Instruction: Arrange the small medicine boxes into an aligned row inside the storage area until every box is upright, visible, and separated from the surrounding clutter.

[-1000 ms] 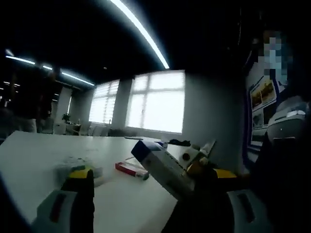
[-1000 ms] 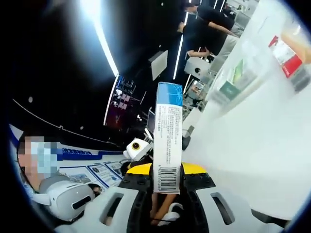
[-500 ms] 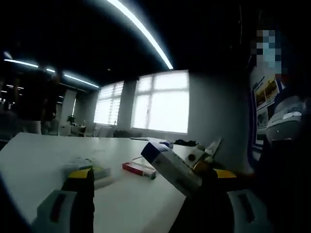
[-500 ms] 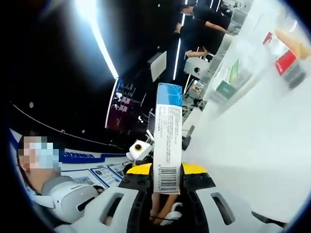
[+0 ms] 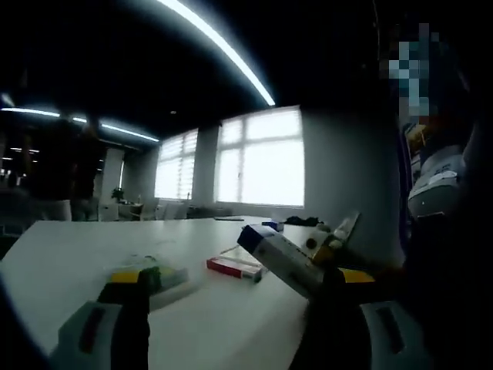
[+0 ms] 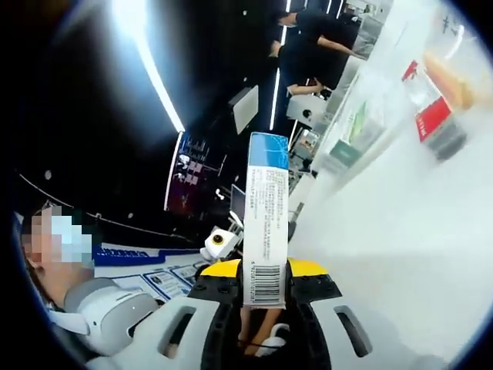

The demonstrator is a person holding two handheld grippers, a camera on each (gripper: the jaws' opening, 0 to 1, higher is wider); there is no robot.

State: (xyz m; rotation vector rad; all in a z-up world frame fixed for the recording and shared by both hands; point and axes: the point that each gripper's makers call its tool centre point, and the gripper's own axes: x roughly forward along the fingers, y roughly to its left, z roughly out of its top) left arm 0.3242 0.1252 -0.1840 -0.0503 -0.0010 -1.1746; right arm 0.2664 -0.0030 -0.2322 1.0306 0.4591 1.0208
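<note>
Room: dim, dark ceiling | Light: long bright ceiling light strip [image 5: 223, 52], thinner strips further off | Windows: large bright windows with blinds [image 5: 266, 158] in a pale grey wall [image 5: 343, 166] | Furniture: broad white tabletop [image 5: 69, 250] | Right gripper view: blue-edged posters [image 6: 166, 277] on a wall, people standing near distant desks.

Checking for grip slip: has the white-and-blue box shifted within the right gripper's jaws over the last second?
No. The white-and-blue box sits unchanged against the right gripper; its barcode remains between the yellow jaw tips.
</note>
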